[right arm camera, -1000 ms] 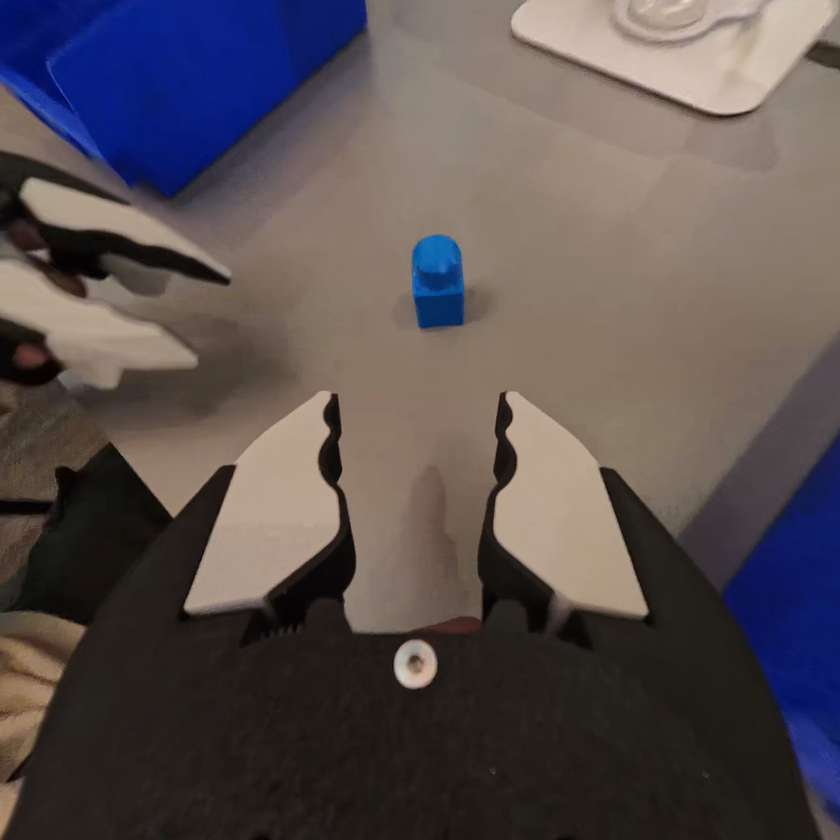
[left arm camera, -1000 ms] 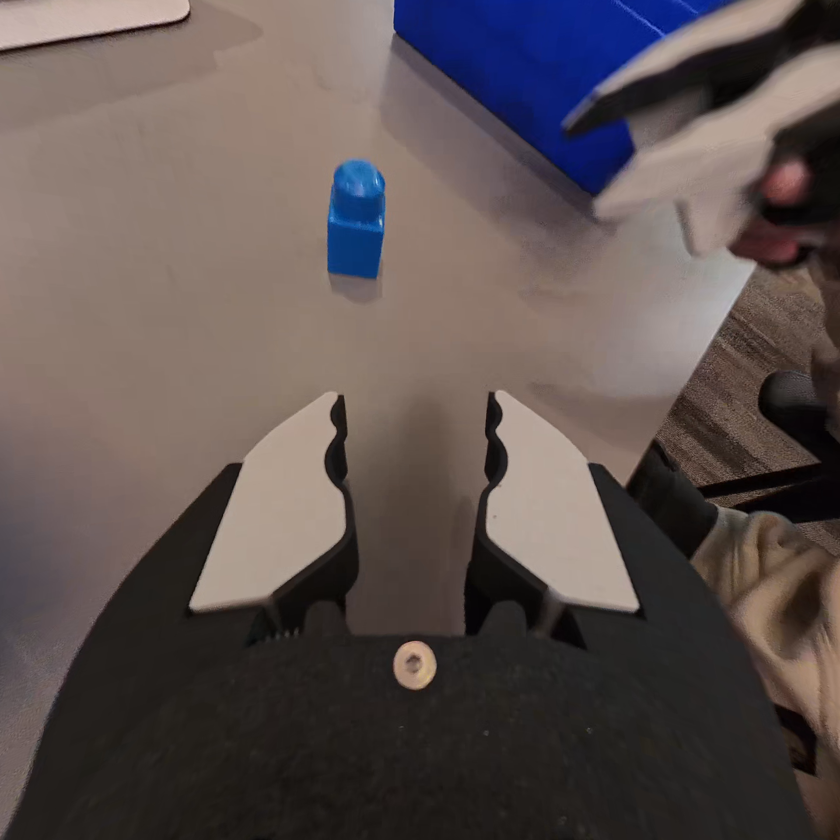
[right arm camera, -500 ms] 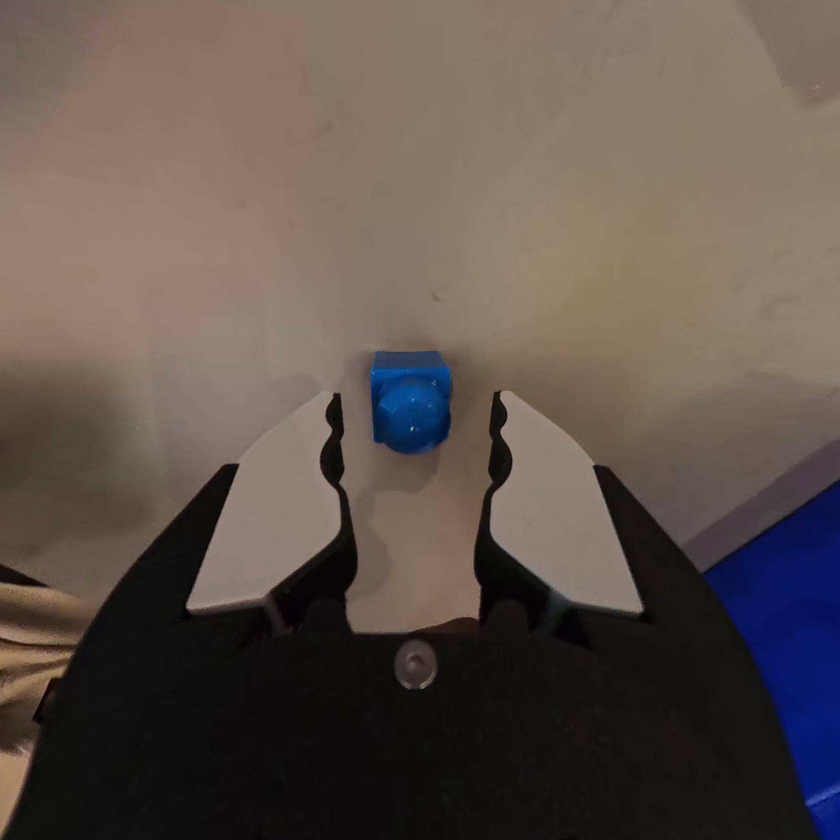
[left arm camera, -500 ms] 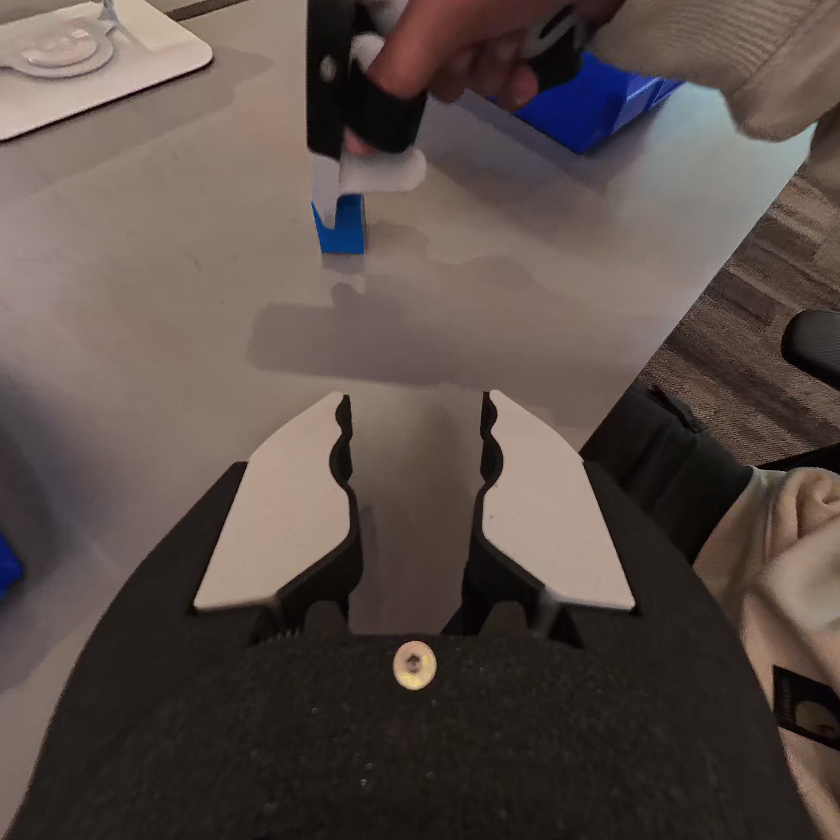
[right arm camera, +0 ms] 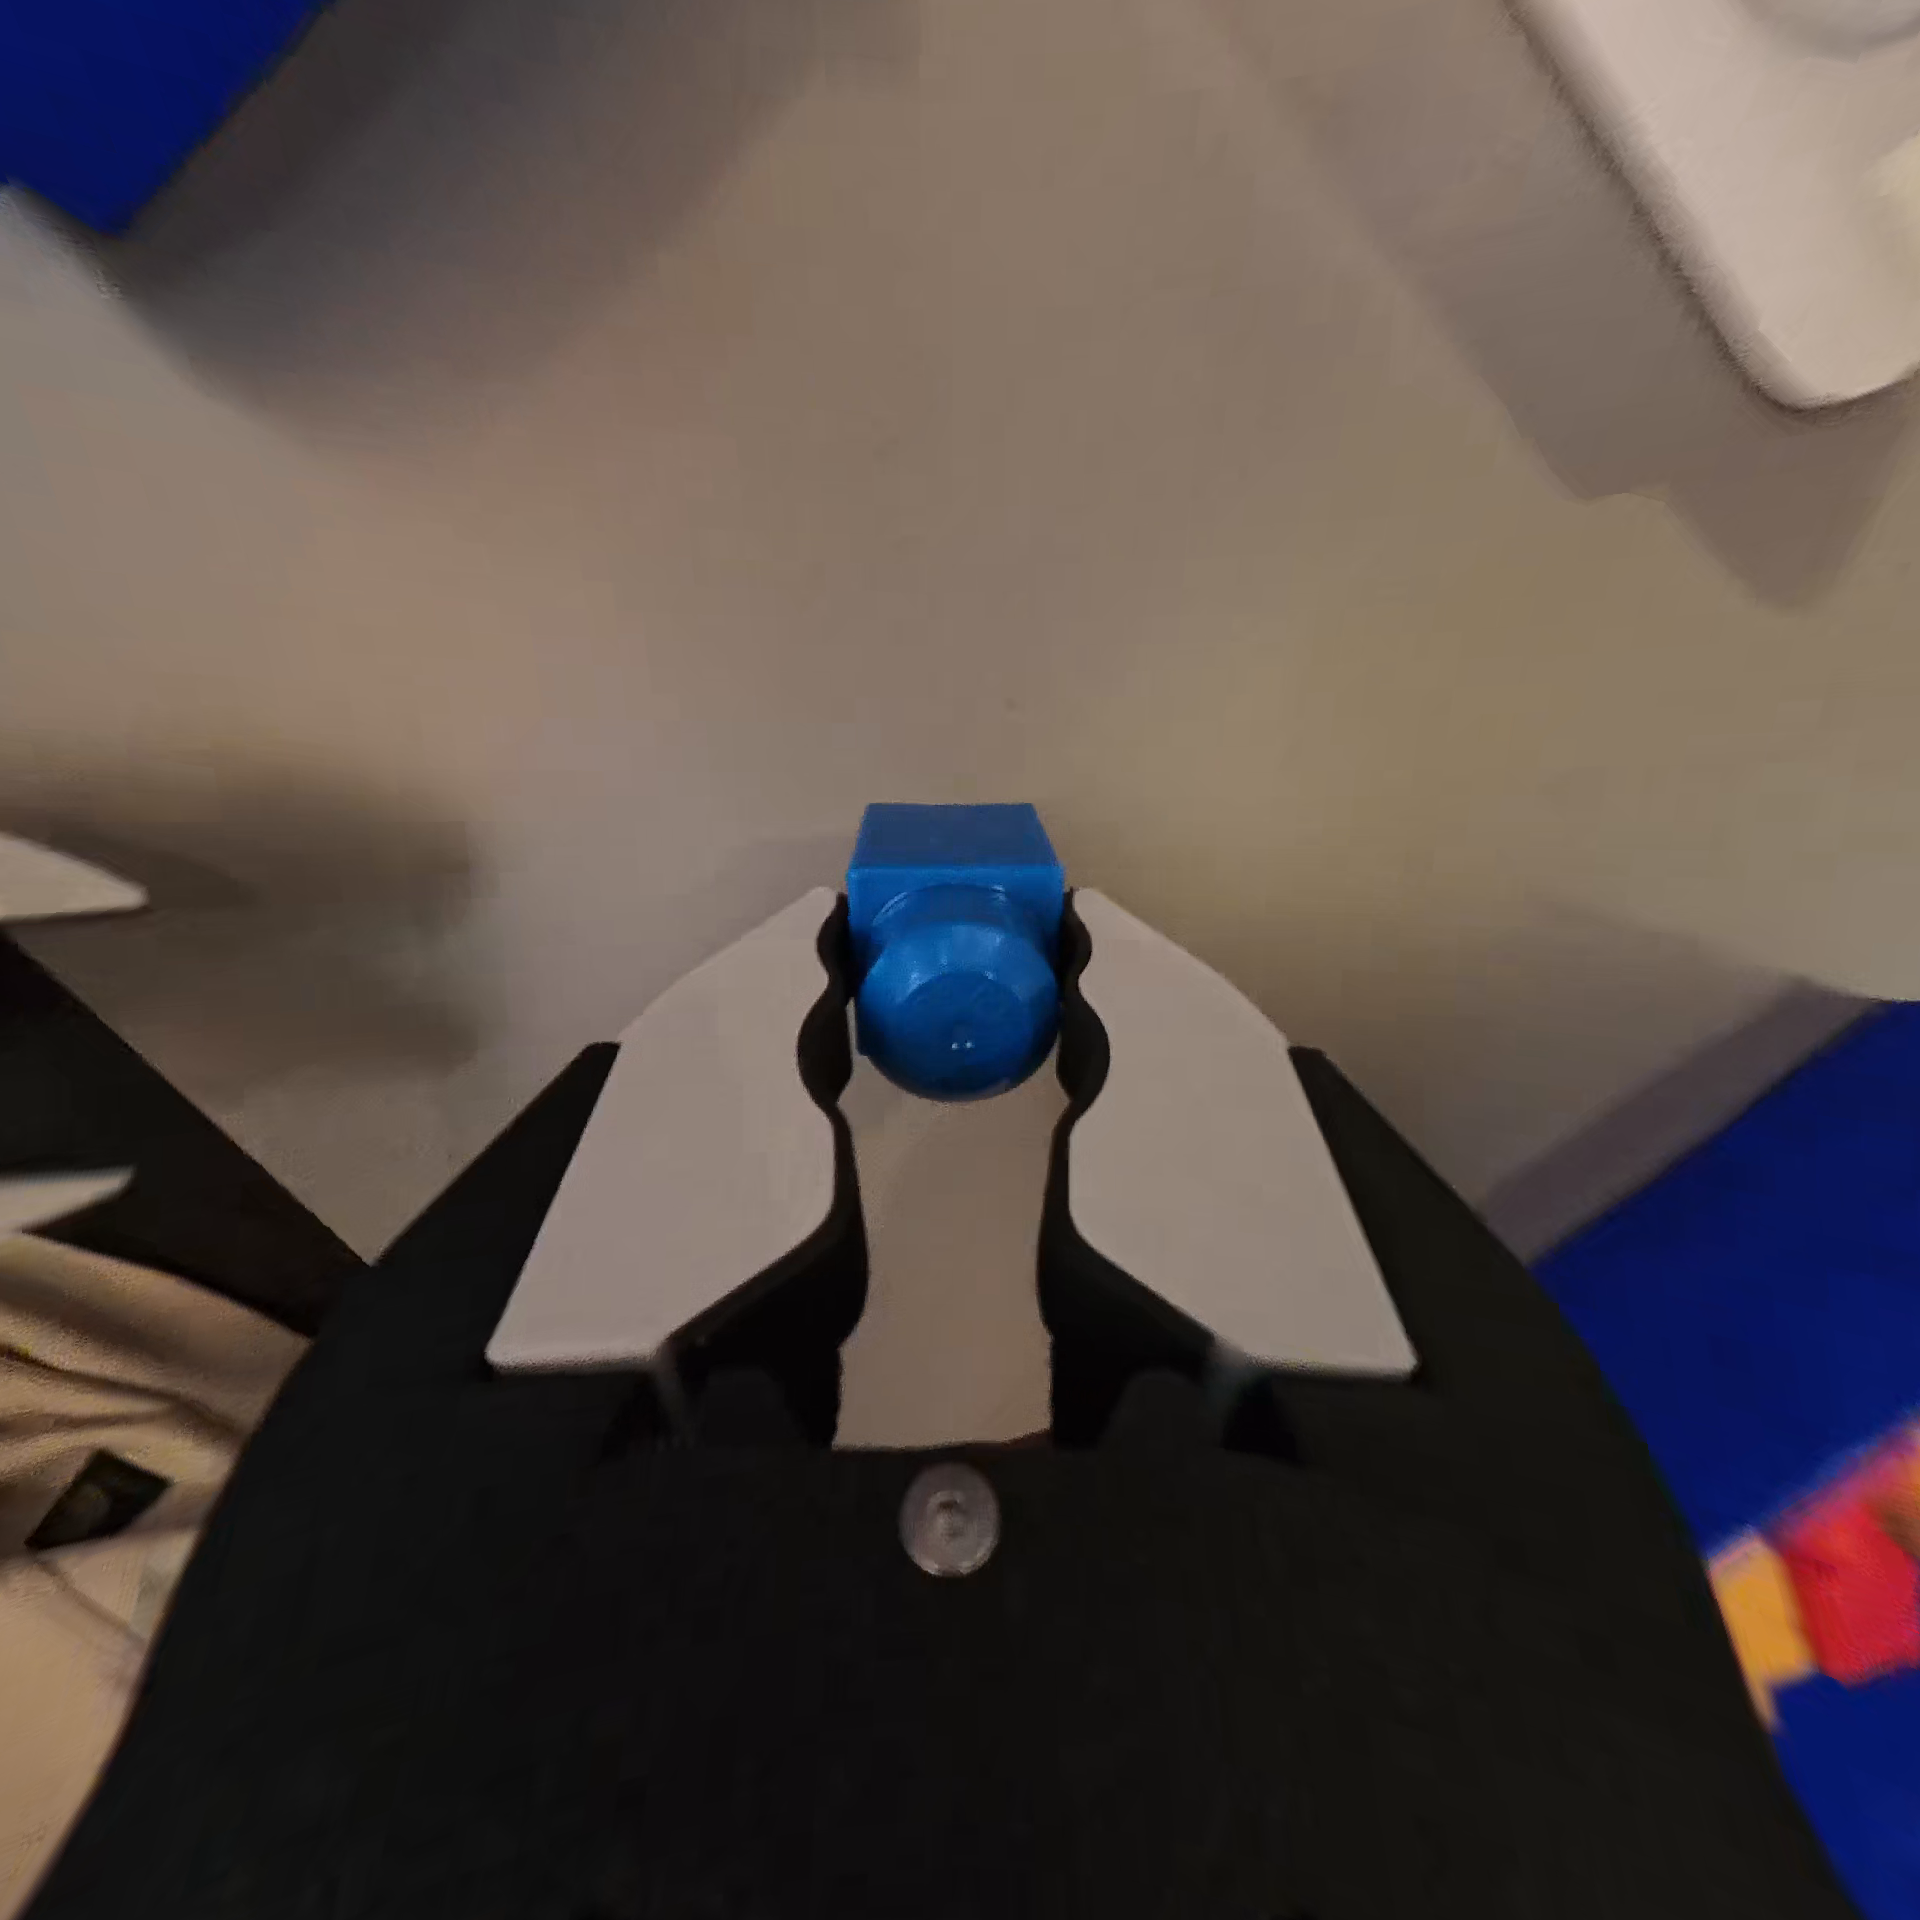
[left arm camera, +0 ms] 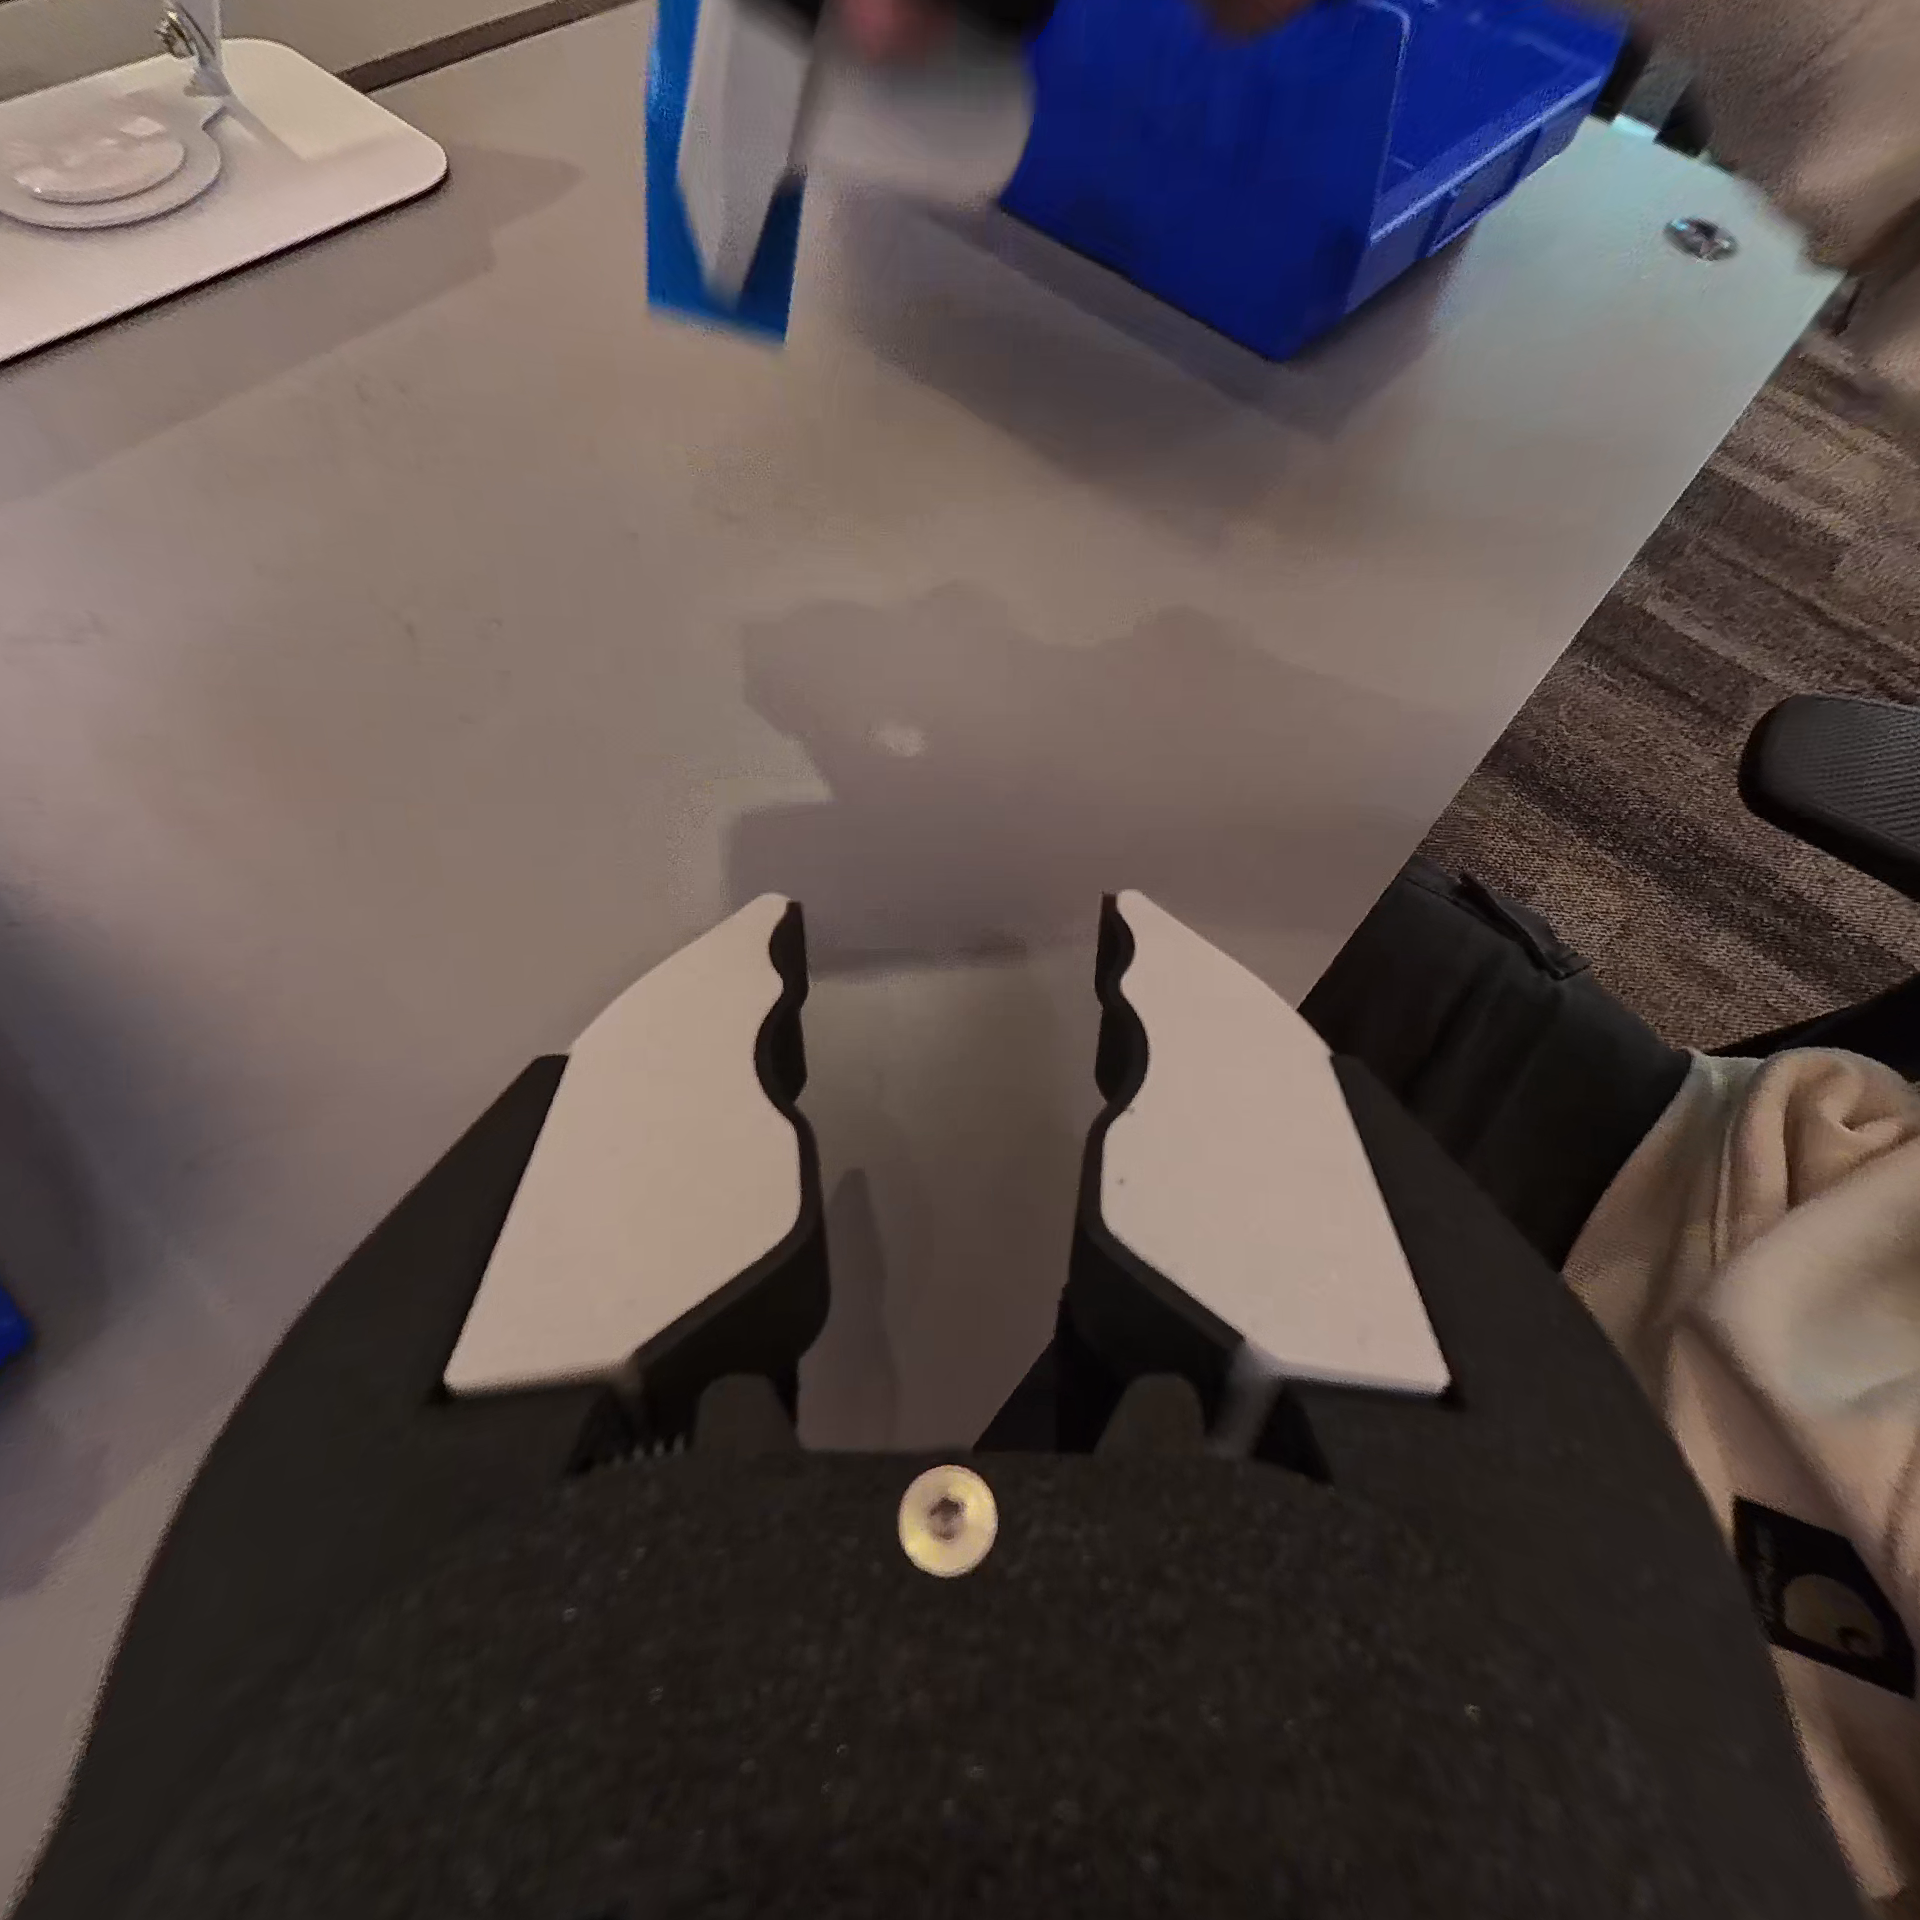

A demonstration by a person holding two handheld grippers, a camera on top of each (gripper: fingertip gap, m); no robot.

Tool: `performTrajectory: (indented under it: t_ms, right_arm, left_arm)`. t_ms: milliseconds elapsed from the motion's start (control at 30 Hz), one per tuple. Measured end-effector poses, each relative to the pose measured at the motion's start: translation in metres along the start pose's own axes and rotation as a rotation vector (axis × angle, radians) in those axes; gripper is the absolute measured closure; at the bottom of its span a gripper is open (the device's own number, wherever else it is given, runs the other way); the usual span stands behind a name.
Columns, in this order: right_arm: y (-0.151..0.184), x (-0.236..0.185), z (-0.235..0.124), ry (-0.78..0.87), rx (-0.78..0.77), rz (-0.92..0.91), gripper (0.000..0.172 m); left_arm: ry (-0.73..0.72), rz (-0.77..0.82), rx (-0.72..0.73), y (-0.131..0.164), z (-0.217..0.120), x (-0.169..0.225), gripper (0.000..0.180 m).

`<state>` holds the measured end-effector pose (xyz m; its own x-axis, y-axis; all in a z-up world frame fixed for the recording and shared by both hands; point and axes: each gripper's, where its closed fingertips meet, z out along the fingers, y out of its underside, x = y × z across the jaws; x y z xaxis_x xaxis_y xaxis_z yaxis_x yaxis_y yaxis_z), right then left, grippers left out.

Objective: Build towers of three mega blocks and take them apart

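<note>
Bare grey table (left arm camera: 416, 644) near its edge; right tool (right arm camera: 956, 935) clamping blue block (right arm camera: 951, 862), left tool (left arm camera: 951, 914) released.

Grey table (left arm camera: 416, 623), white tray (left arm camera: 260, 187) (far corner), patterned carpet (left arm camera: 1714, 582)

Blue single-stud block (right arm camera: 953, 977), seemingly lifted, stud toward camera.

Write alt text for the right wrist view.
The right gripper is clamped on a small blue plastic single-stud block, stud toward the camera, above a grey table. A blue bin sits lower right.
</note>
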<state>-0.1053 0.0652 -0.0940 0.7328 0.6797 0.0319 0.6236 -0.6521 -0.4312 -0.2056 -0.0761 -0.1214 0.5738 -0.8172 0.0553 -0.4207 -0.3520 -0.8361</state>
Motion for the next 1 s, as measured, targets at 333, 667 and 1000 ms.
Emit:
performTrajectory:
  t_ms: [333, 667, 1000]
  right_arm:
    - [0.098, 0.146, -0.168, 0.316, 0.143, 0.155, 0.136]
    - [0.255, 0.195, -0.094, 0.147, -0.290, 0.333, 0.135]
    - [0.307, 0.222, -0.046, 0.211, -0.530, 0.300, 0.135]
  left_arm:
    - [0.019, 0.033, -0.001, -0.003, 0.003, 0.009, 0.127]
    - [0.040, 0.060, -0.045, 0.002, 0.011, 0.020, 0.126]
    - [0.050, 0.044, -0.056, 0.006, 0.013, 0.018, 0.126]
